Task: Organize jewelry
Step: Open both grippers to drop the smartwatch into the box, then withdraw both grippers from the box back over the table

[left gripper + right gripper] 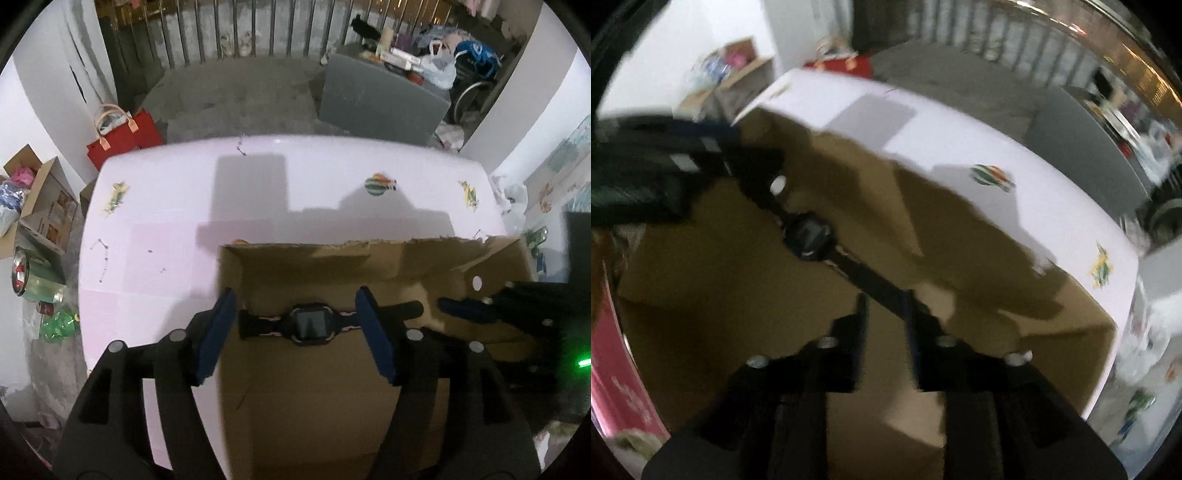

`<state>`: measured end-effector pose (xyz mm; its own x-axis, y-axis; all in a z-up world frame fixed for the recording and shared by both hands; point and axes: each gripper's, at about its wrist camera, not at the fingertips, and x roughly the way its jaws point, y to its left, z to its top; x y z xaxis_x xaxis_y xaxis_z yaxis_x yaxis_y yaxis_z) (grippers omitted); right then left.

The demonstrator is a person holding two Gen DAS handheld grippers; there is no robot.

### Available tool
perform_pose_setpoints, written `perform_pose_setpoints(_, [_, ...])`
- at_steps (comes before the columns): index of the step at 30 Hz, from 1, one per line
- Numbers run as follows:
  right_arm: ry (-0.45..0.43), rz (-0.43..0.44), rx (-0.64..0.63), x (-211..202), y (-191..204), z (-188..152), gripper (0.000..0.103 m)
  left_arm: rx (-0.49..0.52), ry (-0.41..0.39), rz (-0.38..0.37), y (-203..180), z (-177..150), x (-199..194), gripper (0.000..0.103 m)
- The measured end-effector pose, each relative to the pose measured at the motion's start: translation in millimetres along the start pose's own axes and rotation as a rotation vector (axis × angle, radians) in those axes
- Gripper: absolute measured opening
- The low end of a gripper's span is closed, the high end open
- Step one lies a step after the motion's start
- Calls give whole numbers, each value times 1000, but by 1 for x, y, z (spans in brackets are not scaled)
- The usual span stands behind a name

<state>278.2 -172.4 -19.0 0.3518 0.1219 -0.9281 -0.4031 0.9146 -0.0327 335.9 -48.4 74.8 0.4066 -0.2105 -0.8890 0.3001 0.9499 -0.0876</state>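
Observation:
A black wristwatch (310,324) with a patterned strap lies flat inside an open cardboard box (332,246) on the table. My left gripper (295,299) hangs above it, open wide, its blue pads (218,332) either side of the watch and clear of it. In the right wrist view, which is blurred, the watch (809,236) runs diagonally and its strap end lies between the fingertips of my right gripper (886,297). A gap shows between the pads, so that gripper is open. Its blue tips (461,308) show at the box's right side. The left gripper (683,147) is a dark blur at upper left.
The box (701,295) stands at the near right of a pale table (166,221) with stickers, one a watermelon (378,184). On the floor beyond are a red bag (122,136), a grey cabinet (384,99) and open cartons (37,206).

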Motion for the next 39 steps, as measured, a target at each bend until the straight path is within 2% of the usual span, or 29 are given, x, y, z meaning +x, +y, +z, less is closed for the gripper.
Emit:
perform_pose_setpoints(3, [26,10,-121,12,17,6,49,-11,-39,-3,10,-2,-20,65])
perform_pose_setpoints(5, [56,0,-194,24,27,10,51,-22,-72,-4,21,-8,-34,65])
perform_pose_setpoints(8, [88,-24,-230,37,30,15,51,-50,-114,-2,37,-19,-51,65])
perform_pose_setpoints(12, [148,-44,-211,54,20,21,50,-80,-142,-3,56,-40,-64,65])
perform_pose_setpoints(13, [163,-47,-196,58,16,21,48,-89,-146,-3,62,-47,-67,65])
perform_pose_setpoints(15, [186,-28,-154,63,7,20,31,-103,-156,-8,71,-59,-71,65])
perform_pose_setpoints(16, [193,-17,-125,62,2,21,27,-115,-159,-9,75,-65,-72,65])
perform_pose_setpoints(20, [208,-32,-119,56,1,24,21,-153,-169,-8,93,-87,-75,65])
perform_pose_setpoints(24, [239,-19,-58,51,-5,26,13,-183,-185,8,108,-114,-76,65])
perform_pose_setpoints(26, [251,-30,-43,47,-8,25,12,-191,-191,20,112,-128,-74,65])
perform_pose_setpoints(30, [279,-83,-37,41,-9,23,12,-208,-197,31,119,-157,-74,65])
perform_pose_setpoints(31, [290,-118,-46,39,-8,22,12,-211,-199,36,120,-163,-74,65])
perform_pose_setpoints(32, [291,-149,-59,37,-6,21,12,-211,-202,42,121,-170,-75,65])
perform_pose_setpoints(34, [251,-158,-117,27,6,22,12,-211,-211,51,121,-185,-75,65])
perform_pose_setpoints(37, [144,-150,-186,8,27,36,14,-229,-213,49,123,-206,-73,65])
perform_pose_setpoints(38, [113,-152,-211,5,36,41,21,-232,-214,54,123,-212,-73,65])
perform_pose_setpoints(39, [87,-149,-230,2,43,47,33,-236,-217,61,123,-218,-72,65])
